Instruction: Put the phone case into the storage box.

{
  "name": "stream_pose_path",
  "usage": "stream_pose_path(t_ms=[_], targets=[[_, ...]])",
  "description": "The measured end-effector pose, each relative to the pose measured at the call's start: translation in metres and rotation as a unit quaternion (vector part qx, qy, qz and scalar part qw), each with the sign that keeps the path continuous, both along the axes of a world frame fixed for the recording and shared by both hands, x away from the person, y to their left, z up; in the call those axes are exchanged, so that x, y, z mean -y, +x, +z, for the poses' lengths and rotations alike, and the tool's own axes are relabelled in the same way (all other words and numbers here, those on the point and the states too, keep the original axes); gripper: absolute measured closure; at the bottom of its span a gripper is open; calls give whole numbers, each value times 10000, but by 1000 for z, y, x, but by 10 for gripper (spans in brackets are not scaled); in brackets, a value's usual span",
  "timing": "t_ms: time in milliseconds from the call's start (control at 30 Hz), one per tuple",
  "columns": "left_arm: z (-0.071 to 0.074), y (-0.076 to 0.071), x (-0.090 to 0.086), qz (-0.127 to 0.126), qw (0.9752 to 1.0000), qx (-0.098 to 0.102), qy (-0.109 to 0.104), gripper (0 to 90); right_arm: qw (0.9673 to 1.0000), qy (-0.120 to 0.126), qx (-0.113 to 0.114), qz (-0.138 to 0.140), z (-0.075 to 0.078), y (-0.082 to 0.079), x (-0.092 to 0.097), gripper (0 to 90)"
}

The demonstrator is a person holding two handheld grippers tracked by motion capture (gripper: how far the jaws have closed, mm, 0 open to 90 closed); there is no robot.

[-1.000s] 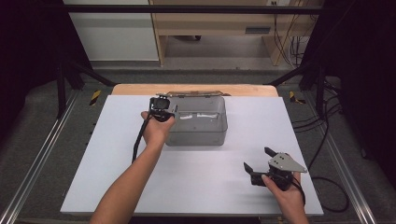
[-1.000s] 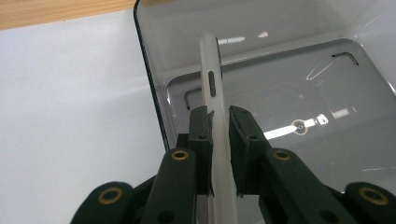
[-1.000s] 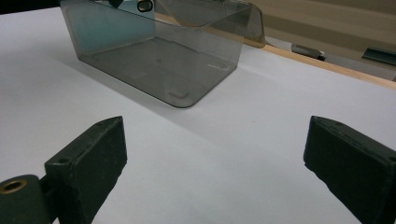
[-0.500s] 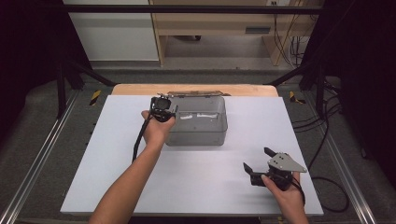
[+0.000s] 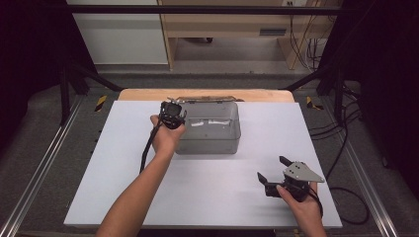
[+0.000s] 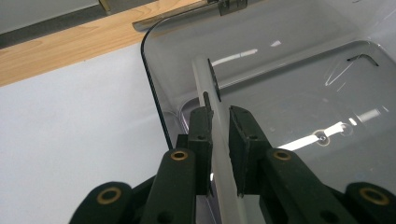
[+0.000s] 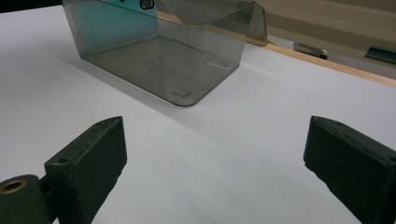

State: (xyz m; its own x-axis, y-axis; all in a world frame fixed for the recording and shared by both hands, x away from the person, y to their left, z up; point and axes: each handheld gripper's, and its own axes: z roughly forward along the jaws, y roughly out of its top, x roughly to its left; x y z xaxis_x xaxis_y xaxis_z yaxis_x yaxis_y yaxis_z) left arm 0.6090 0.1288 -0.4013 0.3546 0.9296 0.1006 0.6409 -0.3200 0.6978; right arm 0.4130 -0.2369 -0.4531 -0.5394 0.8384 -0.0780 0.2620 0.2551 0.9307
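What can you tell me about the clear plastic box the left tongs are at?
The smoky-clear, rectangular plastic box with rounded corners stands upright and open-topped near the far edge of the white table. It looks empty. A lid of the same plastic hangs open behind it. The left tongs straddle its left wall from above, jaws nearly closed on the thin rim; the right tongs rest apart, open.

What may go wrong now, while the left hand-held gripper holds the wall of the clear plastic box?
1. The left hand-held gripper pinches only the thin left wall of the clear grey plastic box. Lifted from that one edge, the box might tilt or slip from the pads.
2. The box's hinged lid lies open behind it, over the wooden table edge, and could swing or catch if the box moves.
3. The right hand-held gripper rests open on the white table, apart from the box, giving no support.
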Motion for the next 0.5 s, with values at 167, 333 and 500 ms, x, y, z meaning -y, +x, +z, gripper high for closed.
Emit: stream_pose_path(t_ms=[167,333,500], targets=[[0,-1,1,21,10000,25,-14,793,10000,6,9,-1,0,0,1,64],[1,0,-3,-30,9999,-15,-115,788,10000,5,4,12,0,0,0,64],[1,0,-2,-76,9998,25,-185,773,10000,-7,-4,25,0,0,-1,64]])
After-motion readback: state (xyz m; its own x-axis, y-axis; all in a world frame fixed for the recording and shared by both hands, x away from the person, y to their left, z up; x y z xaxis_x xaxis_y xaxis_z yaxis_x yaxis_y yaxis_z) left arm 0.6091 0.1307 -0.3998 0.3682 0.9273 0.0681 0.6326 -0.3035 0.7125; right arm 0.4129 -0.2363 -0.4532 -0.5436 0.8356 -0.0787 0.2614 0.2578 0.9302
